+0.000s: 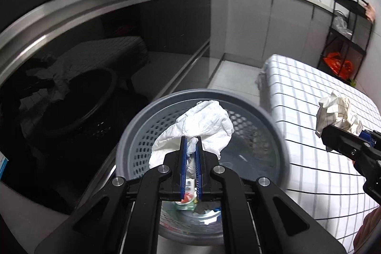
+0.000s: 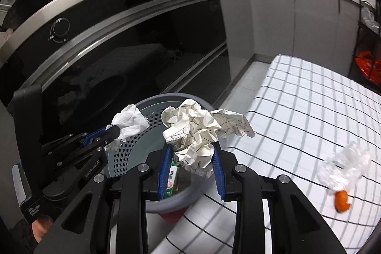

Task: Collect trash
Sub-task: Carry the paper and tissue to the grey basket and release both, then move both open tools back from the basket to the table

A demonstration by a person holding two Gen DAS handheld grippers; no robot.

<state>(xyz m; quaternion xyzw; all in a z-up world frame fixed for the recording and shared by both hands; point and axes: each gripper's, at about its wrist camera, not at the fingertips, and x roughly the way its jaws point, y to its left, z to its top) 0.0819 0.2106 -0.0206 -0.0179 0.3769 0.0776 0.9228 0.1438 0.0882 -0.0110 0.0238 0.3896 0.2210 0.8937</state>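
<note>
From the left wrist view, the left gripper (image 1: 190, 142) is clamped tight on a white tissue (image 1: 202, 127), which hangs over the mouth of the grey perforated bin (image 1: 133, 135) standing on the floor between the dark oven front (image 1: 83, 51) and the checked tablecloth (image 1: 321, 158). The tissue is limp and snagged between the blue pads, so on release it may cling to a pad or drape over the near rim instead of dropping in. At the right, the right gripper (image 1: 333, 132) carries a crumpled checked paper (image 1: 338, 113) above the cloth, not yet over the bin.

From the right wrist view, the right gripper (image 2: 194, 154) is part closed on the crumpled paper (image 2: 193, 132), with the bin (image 2: 171, 204) below and left. The paper spreads wide to the right; let go here, it could catch the rim and fall onto the cloth. The left gripper (image 2: 114, 130) is close beside, so the two could collide. A clear crushed plastic wrapper (image 2: 345, 168) and an orange peel (image 2: 341, 200) lie uncollected on the tablecloth (image 2: 297, 111).
</note>
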